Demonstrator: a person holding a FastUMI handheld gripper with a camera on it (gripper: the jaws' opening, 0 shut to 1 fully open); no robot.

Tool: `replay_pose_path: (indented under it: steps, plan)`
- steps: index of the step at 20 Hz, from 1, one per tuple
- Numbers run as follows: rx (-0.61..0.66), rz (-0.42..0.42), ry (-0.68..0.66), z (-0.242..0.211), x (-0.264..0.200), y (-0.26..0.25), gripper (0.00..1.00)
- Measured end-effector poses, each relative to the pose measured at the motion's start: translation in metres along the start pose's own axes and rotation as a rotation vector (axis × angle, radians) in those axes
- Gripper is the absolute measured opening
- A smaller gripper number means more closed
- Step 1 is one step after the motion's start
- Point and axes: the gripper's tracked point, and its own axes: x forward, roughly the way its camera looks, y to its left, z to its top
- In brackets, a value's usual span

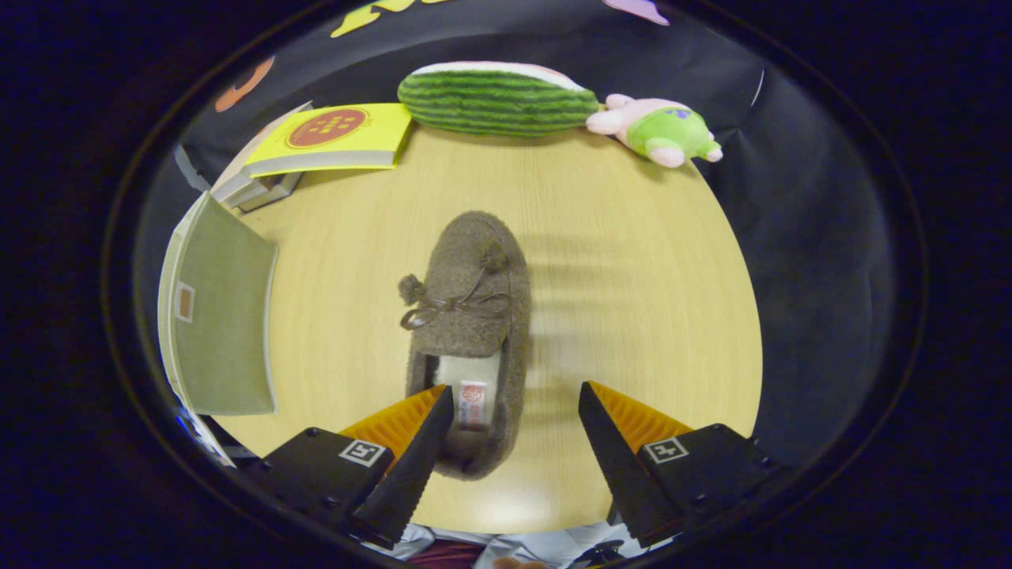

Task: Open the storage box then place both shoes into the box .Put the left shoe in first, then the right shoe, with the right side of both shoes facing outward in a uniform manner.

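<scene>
Wide-open fingers of the gripper (514, 411), nothing held, are set astride the heel of the slipper (468, 332), seemingly for a grasp; the box (221, 316) lies beyond the left finger.

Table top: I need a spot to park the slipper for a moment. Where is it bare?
Bare table lies between the slipper and the far plush toy. The side with the storage box and books is crowded. The gripper has open jaws around the slipper's heel.
</scene>
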Motion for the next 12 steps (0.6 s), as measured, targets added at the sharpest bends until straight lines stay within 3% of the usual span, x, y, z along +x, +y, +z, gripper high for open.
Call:
replay_pose_path:
  steps: [3,4,6,7,12]
  plan:
    - [0.036,0.023,0.075,-0.007,0.025,0.0,1.0]
    - [0.056,0.082,0.095,-0.009,0.028,0.01,0.96]
    - [0.05,0.123,0.101,-0.007,0.029,0.017,0.85]
    - [0.048,0.117,0.079,-0.005,0.03,0.017,0.73]
    - [0.049,0.123,0.097,-0.008,0.03,0.02,0.65]
